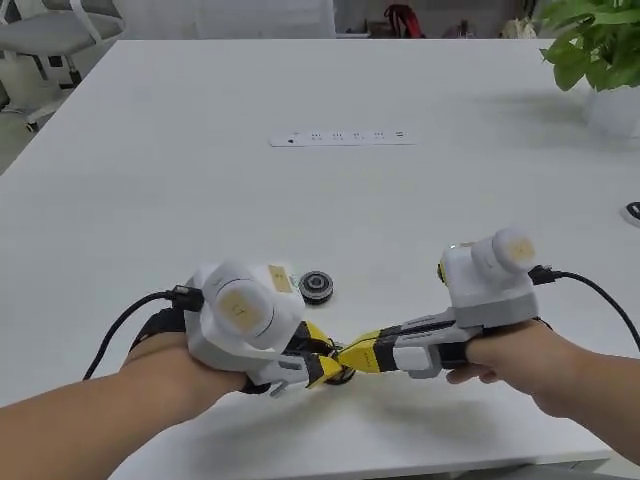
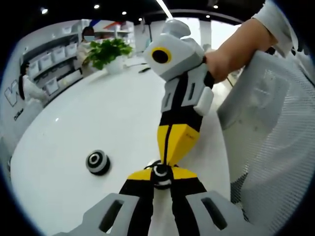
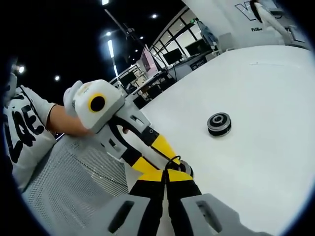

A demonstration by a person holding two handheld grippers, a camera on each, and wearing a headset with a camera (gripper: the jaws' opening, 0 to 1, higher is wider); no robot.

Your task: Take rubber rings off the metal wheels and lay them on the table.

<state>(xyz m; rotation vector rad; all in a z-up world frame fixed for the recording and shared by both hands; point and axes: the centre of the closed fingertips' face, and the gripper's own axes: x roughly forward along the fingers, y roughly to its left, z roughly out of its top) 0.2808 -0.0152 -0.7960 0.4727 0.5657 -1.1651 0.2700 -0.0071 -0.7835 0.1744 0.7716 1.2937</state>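
Currently over the white table's (image 1: 400, 200) near edge, just short of a second wheel (image 1: 317, 286), left gripper (image 1: 325, 369) clamps the metal wheel (image 2: 160, 175), right gripper (image 1: 354, 356) looks pinched shut on its rubber ring (image 3: 177, 161), so hold steady, peel sideways, no yanking.

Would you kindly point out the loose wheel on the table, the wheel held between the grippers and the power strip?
loose wheel (image 1: 317, 286), head view, top face.
held wheel (image 2: 161, 175), left gripper view, its hub.
power strip (image 1: 342, 137), head view, middle of its body.
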